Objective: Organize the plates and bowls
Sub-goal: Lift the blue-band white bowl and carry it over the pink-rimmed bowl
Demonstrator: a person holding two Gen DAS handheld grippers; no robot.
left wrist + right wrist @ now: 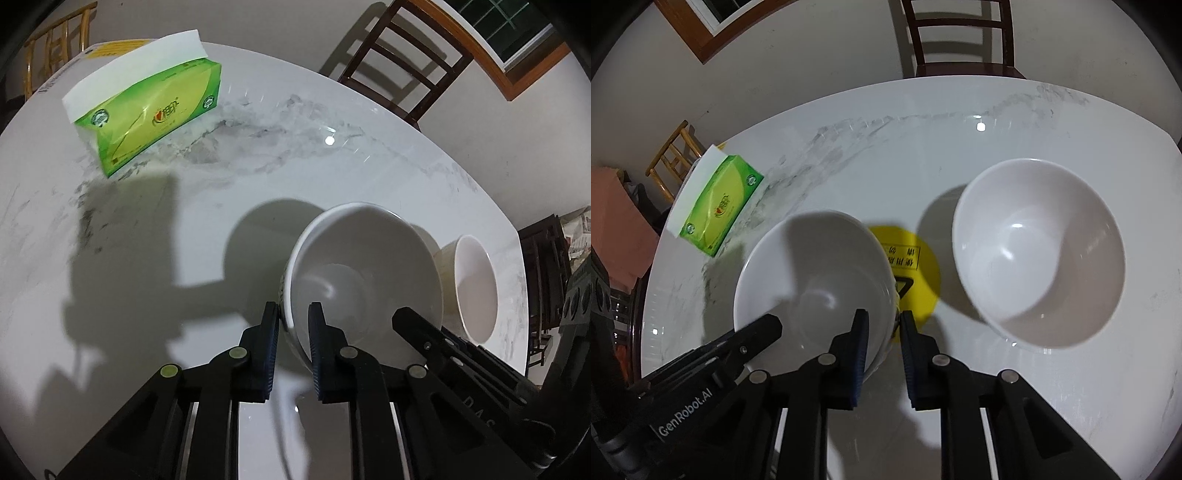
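Bowl (354, 273) sits on the marble table (369, 166), pinched on opposite sides of its rim: left gripper (293, 325) on its left side, right gripper (882, 328) on its right. A second bowl (1038, 254) stands just beyond a yellow sticker (916, 266), nearer the right gripper.

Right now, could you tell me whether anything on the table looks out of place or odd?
Yes: both the left gripper and right gripper pinch the rim of the same white bowl. The tissue pack sits askew near the table's edge.
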